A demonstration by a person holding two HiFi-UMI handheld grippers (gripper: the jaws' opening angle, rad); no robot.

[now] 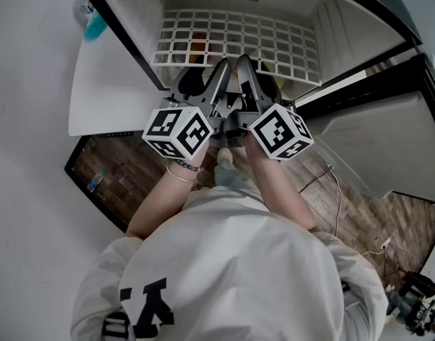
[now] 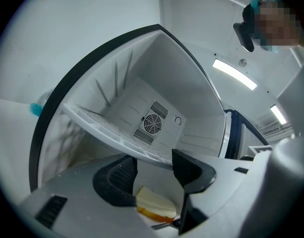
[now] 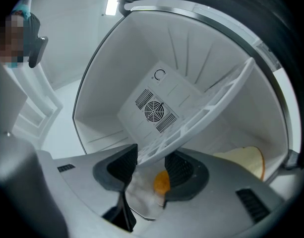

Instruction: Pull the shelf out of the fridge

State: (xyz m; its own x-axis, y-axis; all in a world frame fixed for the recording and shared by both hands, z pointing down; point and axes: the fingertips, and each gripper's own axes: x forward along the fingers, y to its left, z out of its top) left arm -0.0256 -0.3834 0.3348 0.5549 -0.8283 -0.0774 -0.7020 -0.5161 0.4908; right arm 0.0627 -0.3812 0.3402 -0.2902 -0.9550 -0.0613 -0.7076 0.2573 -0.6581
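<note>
Left gripper (image 2: 152, 161), right gripper (image 3: 151, 155); ribbed fingers (image 2: 117, 180) apart, astride white lattice shelf (image 2: 107, 129) rim

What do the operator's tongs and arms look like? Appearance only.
The left tongs and right tongs have grey bodies with black textured pads. Each carries a cube with black-and-white square markers. No cables show. The person wears a white short-sleeved shirt with black print, plus two thin bracelets on the left wrist.
</note>
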